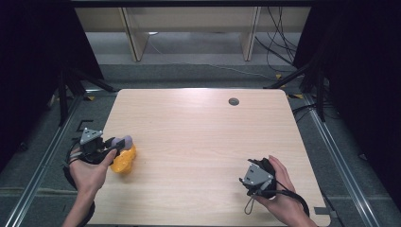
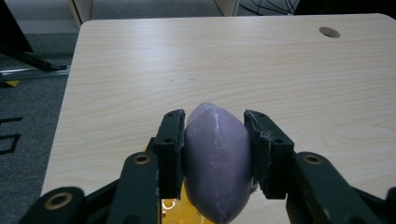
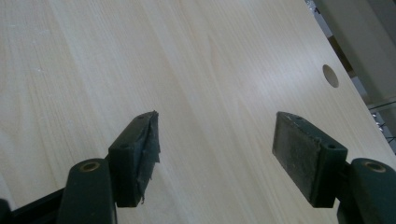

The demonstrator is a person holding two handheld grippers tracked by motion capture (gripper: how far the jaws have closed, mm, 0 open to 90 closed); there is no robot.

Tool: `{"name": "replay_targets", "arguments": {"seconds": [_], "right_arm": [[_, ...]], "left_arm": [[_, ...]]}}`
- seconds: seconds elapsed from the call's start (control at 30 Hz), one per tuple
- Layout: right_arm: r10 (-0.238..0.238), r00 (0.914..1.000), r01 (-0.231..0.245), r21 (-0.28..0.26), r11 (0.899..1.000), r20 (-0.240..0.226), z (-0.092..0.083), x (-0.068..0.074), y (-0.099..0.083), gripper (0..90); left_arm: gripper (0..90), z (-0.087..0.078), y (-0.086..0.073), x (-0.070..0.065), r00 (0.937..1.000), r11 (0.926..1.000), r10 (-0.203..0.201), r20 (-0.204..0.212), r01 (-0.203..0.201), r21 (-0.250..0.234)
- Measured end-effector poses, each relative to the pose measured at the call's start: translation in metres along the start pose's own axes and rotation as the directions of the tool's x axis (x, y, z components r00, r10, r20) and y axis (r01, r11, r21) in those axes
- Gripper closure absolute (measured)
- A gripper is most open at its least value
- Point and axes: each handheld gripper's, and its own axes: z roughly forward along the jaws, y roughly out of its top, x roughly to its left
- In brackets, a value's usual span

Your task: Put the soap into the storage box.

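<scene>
Two grippers are seen over the table (image 1: 198, 142): the right gripper (image 3: 217, 149) is parked wide open and empty at the near right, well apart, while the purple egg-shaped piece (image 2: 217, 163) is pinched upright by the left gripper (image 2: 214, 154) at the left edge, directly above the yellow piece (image 1: 124, 161).

Lavender egg-shaped piece (image 2: 215, 163) atop yellow piece (image 1: 124, 161), near table's left edge

Pale purple egg-shaped piece (image 2: 215, 161), yellow object (image 1: 124, 160), light wood-grain table (image 1: 198, 137), black gripper (image 2: 215, 154)
</scene>
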Motion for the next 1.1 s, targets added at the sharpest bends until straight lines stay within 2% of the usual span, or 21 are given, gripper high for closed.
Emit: {"name": "replay_targets", "arguments": {"seconds": [0.03,0.13,0.17,0.4,0.43,0.77,1.1], "right_arm": [[0.002,1.0,-0.002,0.003,1.0,-0.005,0.0,0.0,0.0,32.6],[-0.002,1.0,0.002,0.0,1.0,-0.002,-0.001,0.0,0.0,32.6],[-0.019,0.9998,0.019,-0.006,1.0,-0.003,0.0,-0.001,0.0,32.6],[-0.016,0.9999,0.016,-0.005,1.0,0.0,0.0,-0.001,0.0,32.7],[-0.003,1.0,0.003,0.0,1.0,-0.003,-0.001,-0.001,0.0,32.6],[-0.018,0.9998,0.018,-0.003,1.0,-0.005,0.0,-0.001,0.0,32.9],[-0.016,0.9998,0.016,0.001,1.0,-0.01,0.001,0.0,0.0,33.0]], "left_arm": [[59.1,0.001,-0.001,0.001,0.9999,1.0,0.004,-0.016,-0.004,0.001],[59.1,0.003,-0.002,0.002,0.9996,1.0,0.001,-0.027,-0.001,0.0],[59.1,0.004,-0.003,0.003,0.9994,1.0,-0.001,-0.033,0.001,0.0],[59.1,0.01,-0.01,0.006,0.9982,0.9999,-0.003,-0.06,0.003,0.01],[59.1,0.011,-0.01,0.006,0.998,0.9999,-0.007,-0.064,0.007,0.01],[59.0,0.022,-0.022,0.006,0.994,0.9996,0.02,-0.107,-0.018,0.019],[58.9,0.029,-0.035,0.003,0.9915,0.9992,0.039,-0.124,-0.037,0.011]]}}
